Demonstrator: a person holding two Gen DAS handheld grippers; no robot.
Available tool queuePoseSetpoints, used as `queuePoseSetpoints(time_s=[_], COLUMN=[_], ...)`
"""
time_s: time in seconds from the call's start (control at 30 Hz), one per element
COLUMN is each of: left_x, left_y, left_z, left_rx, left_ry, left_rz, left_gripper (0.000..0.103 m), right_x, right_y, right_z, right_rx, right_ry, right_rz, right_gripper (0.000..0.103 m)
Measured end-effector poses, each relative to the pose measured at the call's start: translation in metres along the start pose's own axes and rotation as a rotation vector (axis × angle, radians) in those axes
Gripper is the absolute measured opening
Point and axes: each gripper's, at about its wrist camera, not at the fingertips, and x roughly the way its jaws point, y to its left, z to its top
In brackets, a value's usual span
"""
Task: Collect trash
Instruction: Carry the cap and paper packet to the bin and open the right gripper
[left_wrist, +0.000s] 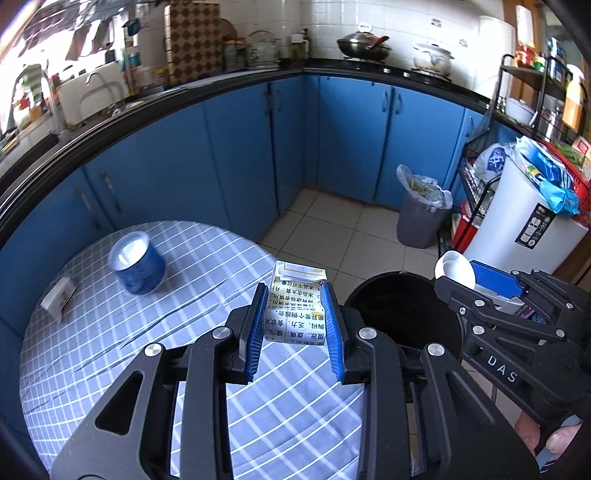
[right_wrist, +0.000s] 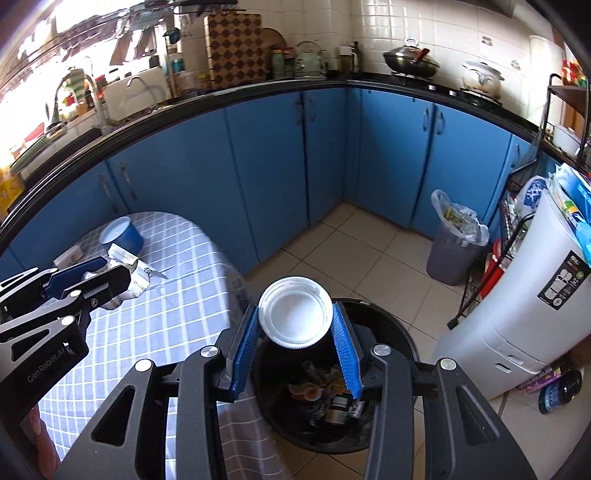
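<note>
The right wrist view shows the right gripper (right_wrist: 295, 343) clamping a white plastic lid (right_wrist: 294, 318) above the black round bin (right_wrist: 400, 332), seemingly ready to drop, while the left gripper (left_wrist: 295, 325) pinches a crumpled printed paper carton (left_wrist: 295, 308) over the checked tablecloth (left_wrist: 147, 350), to follow.

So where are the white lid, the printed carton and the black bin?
white lid (right_wrist: 295, 312): right wrist view, its inner face.
printed carton (left_wrist: 294, 308): left wrist view, its printed side.
black bin (right_wrist: 400, 332): right wrist view, its rim.
</note>
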Motion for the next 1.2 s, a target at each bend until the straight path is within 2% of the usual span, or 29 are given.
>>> queuePoseSetpoints(time_s=[0.3, 0.63, 1.2], left_x=[0.024, 0.042, 0.061], left_y=[-0.040, -0.065, -0.084], left_z=[0.013, 0.022, 0.030], left_rx=[0.058, 0.102, 0.124], left_ry=[0.016, 0.028, 0.037], left_rz=[-0.031, -0.046, -0.051], left_gripper=[0.030, 0.030, 0.030], right_x=[0.010, 0.016, 0.029], right_y=[-0.035, -0.063, -0.070], right_z=[0.001, 0.002, 0.005], right_rx=[0.050, 0.087, 0.078], right_ry=[0.010, 0.008, 0.001], right_rz=[-0.015, -0.026, -0.038], right_gripper=[0.039, 0.039, 0.040])
